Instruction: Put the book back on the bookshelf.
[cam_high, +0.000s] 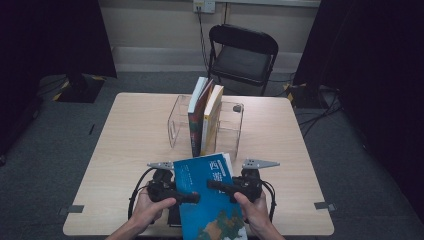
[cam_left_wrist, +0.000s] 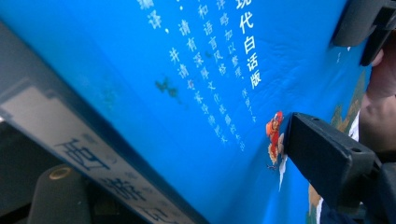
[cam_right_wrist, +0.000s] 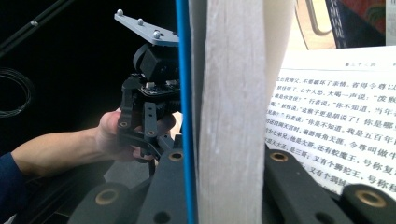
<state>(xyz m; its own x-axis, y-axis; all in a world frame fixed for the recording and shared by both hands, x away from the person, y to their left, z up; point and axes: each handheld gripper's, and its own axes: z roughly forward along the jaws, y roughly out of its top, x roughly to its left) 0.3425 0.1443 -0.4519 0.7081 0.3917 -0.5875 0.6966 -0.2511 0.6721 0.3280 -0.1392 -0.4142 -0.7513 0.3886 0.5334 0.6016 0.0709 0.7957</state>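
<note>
I hold the blue book (cam_high: 212, 200) up over the near edge of the table (cam_high: 125, 150), one gripper on each side. My right gripper (cam_high: 220, 187) is clamped tight on a sheaf of its pages, and my left gripper (cam_high: 192, 198) grips its spine side, jaws wide around the cover. Beyond it, more books (cam_high: 204, 117) stand in a clear rack (cam_high: 176, 120).

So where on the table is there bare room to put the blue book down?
Bare wood lies left of the clear rack, out to the table's left edge, and right of the rack to the right edge. It is crowded in the middle: the standing books fill the rack, and the near edge holds both grippers and the blue book.
</note>
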